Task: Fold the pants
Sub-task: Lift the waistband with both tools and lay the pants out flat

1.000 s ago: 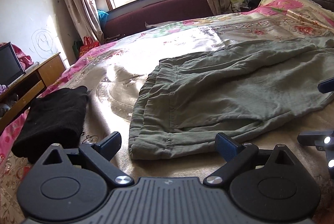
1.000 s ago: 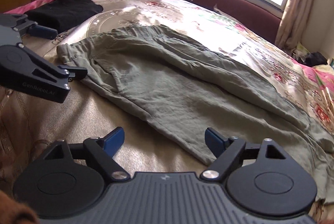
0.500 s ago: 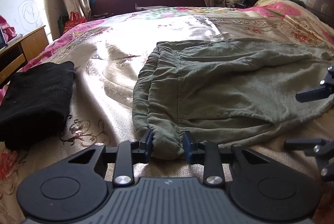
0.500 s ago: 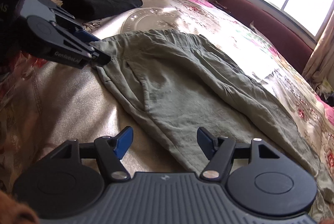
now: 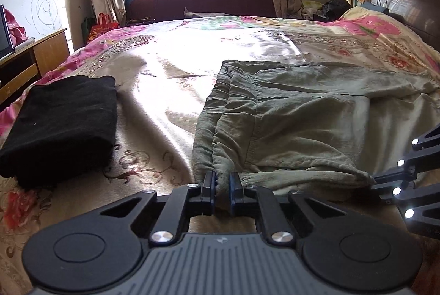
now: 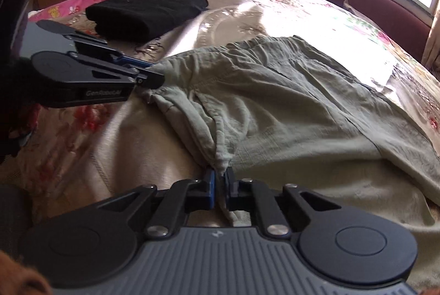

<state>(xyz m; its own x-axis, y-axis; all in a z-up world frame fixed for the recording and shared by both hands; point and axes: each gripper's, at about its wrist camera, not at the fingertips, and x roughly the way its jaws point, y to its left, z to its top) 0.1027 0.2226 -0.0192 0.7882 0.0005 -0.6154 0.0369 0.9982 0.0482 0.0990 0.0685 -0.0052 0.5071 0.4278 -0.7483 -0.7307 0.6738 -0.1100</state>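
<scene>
The olive-green pants (image 5: pixel 302 113) lie spread flat on the bed (image 5: pixel 176 69), waistband toward the left side and legs trailing off to the right, with a folded black garment (image 5: pixel 63 124) well apart from them on the same patterned cover. The left gripper (image 5: pixel 221 186) is clenched on the near corner of the gathered waistband, a bunch of cloth pinched between its blue-padded fingers (image 5: pixel 209 185). The right gripper (image 6: pixel 219 186) is likewise closed on the near edge of the pants further along, around the crotch or upper-leg seam (the cloth puckers into a small peak just ahead of its jaws). From the right wrist view the left gripper (image 6: pixel 154 79) shows in profile, nipping the waistband corner. The fabric looks thin, soft and light, something like washed cotton or linen: it wrinkles freely, drapes with no stiffness, and will likely sag between the two holds instead of keeping a line. It does not look slippery, so a pinch through both layers should hold. Seams and the elasticated waistband are the sensible places to grip, being thicker. In my judgement the near edge is held ready to be carried over to the far edge, halving the pants lengthwise; the legs may drag or twist.
</scene>
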